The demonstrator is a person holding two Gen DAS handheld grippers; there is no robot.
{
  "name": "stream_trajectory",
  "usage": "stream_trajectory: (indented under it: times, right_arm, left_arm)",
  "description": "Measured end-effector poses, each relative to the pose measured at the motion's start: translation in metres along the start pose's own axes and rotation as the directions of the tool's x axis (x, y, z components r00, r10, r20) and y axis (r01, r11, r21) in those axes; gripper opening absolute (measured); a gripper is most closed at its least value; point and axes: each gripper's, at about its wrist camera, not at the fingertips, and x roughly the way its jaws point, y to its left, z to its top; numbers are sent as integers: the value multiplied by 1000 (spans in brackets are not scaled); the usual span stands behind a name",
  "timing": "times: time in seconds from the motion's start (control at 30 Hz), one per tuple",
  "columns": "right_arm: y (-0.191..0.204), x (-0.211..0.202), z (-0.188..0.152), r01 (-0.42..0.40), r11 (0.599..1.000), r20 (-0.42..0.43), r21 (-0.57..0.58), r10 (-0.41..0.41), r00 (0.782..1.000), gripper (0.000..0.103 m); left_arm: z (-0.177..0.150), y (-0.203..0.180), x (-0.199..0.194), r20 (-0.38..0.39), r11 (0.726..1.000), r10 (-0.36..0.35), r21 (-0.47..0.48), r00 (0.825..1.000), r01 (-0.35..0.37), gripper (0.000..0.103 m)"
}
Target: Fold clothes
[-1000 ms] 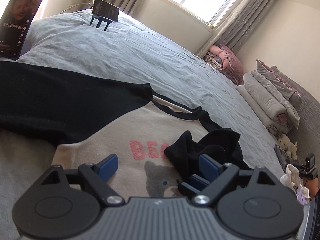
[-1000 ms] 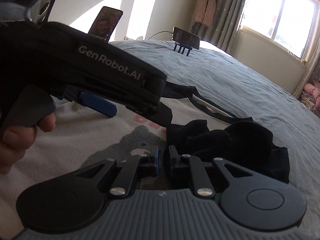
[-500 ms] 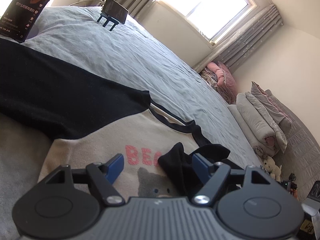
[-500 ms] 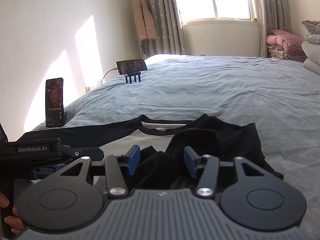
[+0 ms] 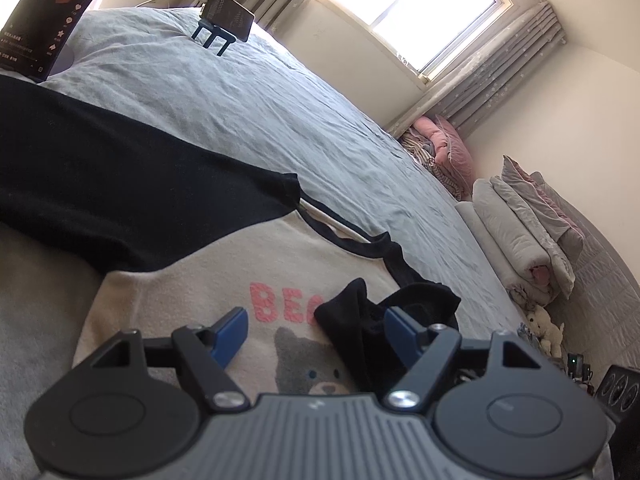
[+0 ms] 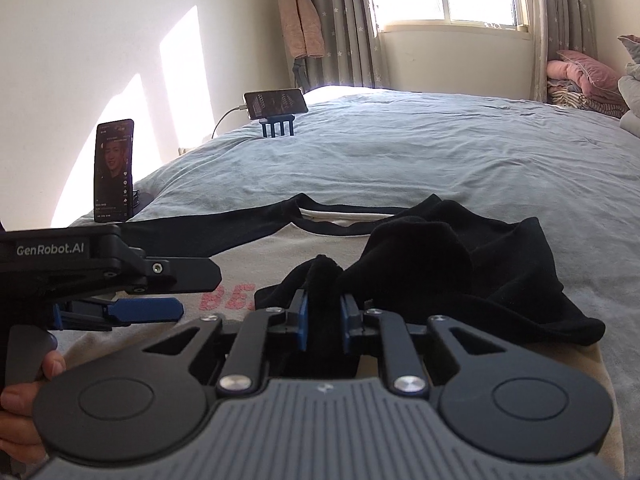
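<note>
- Cream shirt with black sleeves (image 5: 168, 300) lies flat on the grey bed sheet (image 6: 400, 160).
- Right gripper (image 6: 323, 314) pinches the black sleeve (image 6: 420, 264).
- Left gripper (image 5: 316, 330) hangs wide open above the shirt.

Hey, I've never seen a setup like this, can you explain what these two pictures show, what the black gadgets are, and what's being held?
These are two hand-held grasping tools, one in each of a person's hands, each with a camera looking forward along its two blue-tipped fingers. One picture is from the left tool, the other from the right.

On the blue-grey bedsheet lies a cream sweatshirt with black sleeves and a bear print. Its right black sleeve is bunched over the chest.

The right gripper is closed on a fold of that sleeve. The left gripper is open, holding nothing; it also appears at the left of the right camera's picture.

Two phones stand on the bed: an upright phone and a sideways phone on a blue stand.
</note>
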Motion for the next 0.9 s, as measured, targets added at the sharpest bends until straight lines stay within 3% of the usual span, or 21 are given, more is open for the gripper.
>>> stream_trajectory:
  times: [0.3,0.63,0.7,0.73,0.77,0.9]
  right_arm:
    - [5,-6,6,-88,995,19,39,87,996,18]
    - [18,-4,4,-228,973,-95,-38,224,970,25]
    - [16,-8,6,-242,969,-105,-51,236,966,40]
    - [15,-11,7,-249,967,-111,-58,241,964,56]
    - [15,-13,8,-256,965,-116,-65,247,962,60]
    - [2,-21,17,-208,975,-109,-77,199,974,60]
  left_arm:
    - [0,-2,-2,4,1000,1,11,1000,-1,76]
    - [2,3,-4,13,1000,6,-22,1000,-6,76]
    - [1,2,-4,14,1000,5,-15,1000,-5,76]
    - [1,1,-4,15,1000,5,-3,1000,-5,76]
    - [1,-1,-4,15,1000,5,8,1000,-5,76]
    - [-2,-11,-4,18,997,-1,79,1000,-1,76]
